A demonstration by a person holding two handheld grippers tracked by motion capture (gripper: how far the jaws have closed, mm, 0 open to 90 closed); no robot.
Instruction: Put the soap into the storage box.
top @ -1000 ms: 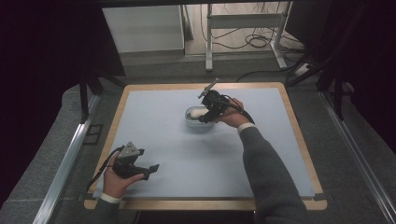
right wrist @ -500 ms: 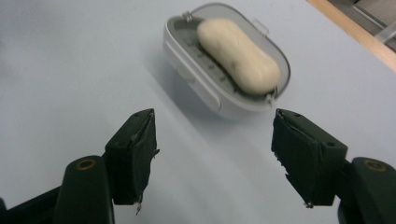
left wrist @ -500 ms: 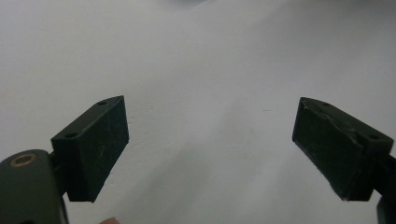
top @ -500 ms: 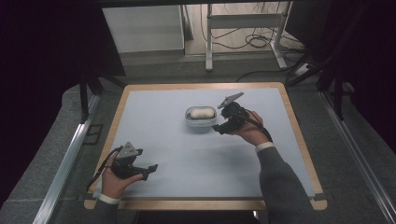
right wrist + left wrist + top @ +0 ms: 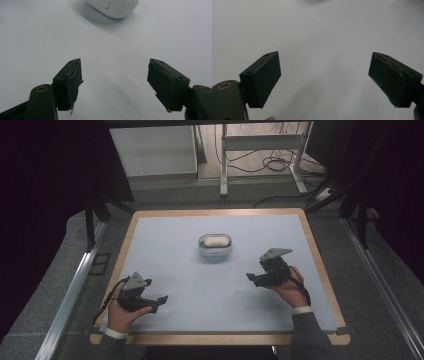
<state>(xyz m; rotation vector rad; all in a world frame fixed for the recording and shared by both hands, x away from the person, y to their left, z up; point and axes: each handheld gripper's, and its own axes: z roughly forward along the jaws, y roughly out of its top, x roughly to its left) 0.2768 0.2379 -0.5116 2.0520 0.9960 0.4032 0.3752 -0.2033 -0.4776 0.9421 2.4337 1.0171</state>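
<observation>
Seemingly resting: both the left gripper (image 5: 159, 299) and right gripper (image 5: 251, 277) gape wide, empty, near the worktop's (image 5: 165, 235) front corners; approach the central white case (image 5: 214, 245) slowly.

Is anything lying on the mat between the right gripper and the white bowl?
No. In the high view the mat is bare between the right gripper and the white bowl.

Each claw, left (image 5: 161, 298) and right (image 5: 250, 277), is black with a grey three-cornered plate on top and a black cable looping back by the wrist. The person wears grey sleeves with a white cuff showing at each wrist. In the claw views the jaws are dark rectangular blocks with scuffed pads and small screw holes in their ends, mounted on arms that carry a brass-ringed fastener.
</observation>
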